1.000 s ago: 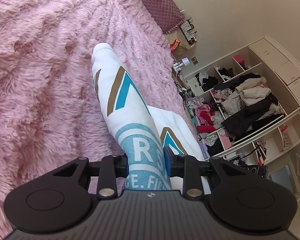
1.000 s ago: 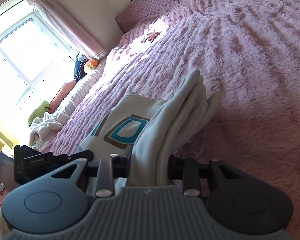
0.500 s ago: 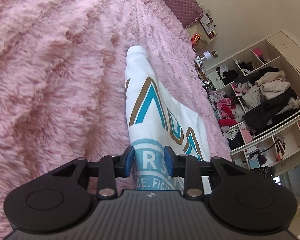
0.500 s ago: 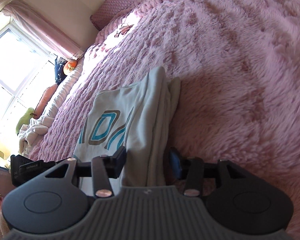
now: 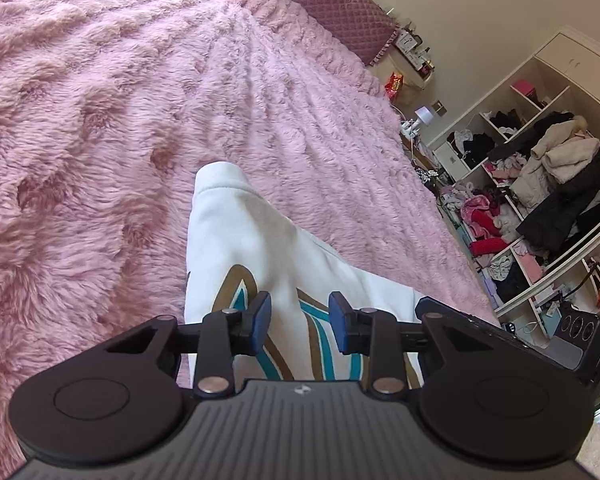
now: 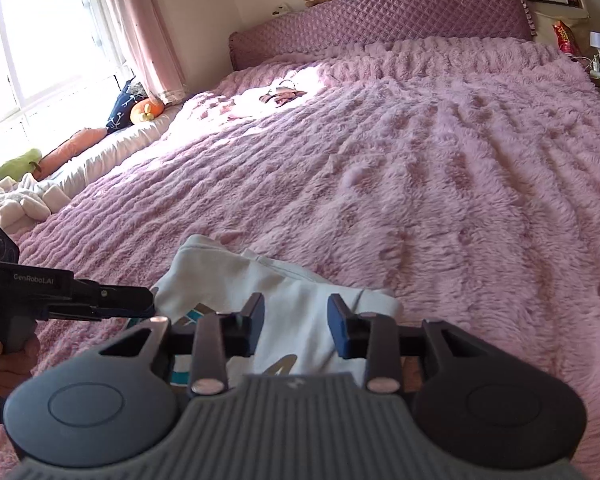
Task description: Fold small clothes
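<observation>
A small white garment (image 5: pixel 256 248) with teal and brown print lies folded on the pink fluffy bed cover (image 5: pixel 100 120). My left gripper (image 5: pixel 299 322) is open just above its near part, with nothing between the blue pads. The garment also shows in the right wrist view (image 6: pixel 292 300). My right gripper (image 6: pixel 296 326) is open over it, pads apart and not holding it. The left gripper (image 6: pixel 112 300) shows at the left of that view, held by a hand beside the garment's left edge.
A quilted purple headboard (image 6: pixel 380 12) stands at the far end of the bed. A small dark item (image 6: pixel 280 94) lies on the sunlit cover. Soft toys and a blanket (image 6: pixel 24 196) line the window side. Open shelves stuffed with clothes (image 5: pixel 540 200) stand right of the bed.
Both grippers have let go of the garment and opened. The garment has dropped from hanging to lying on the cover, and both grippers have drawn back over its near edge.
</observation>
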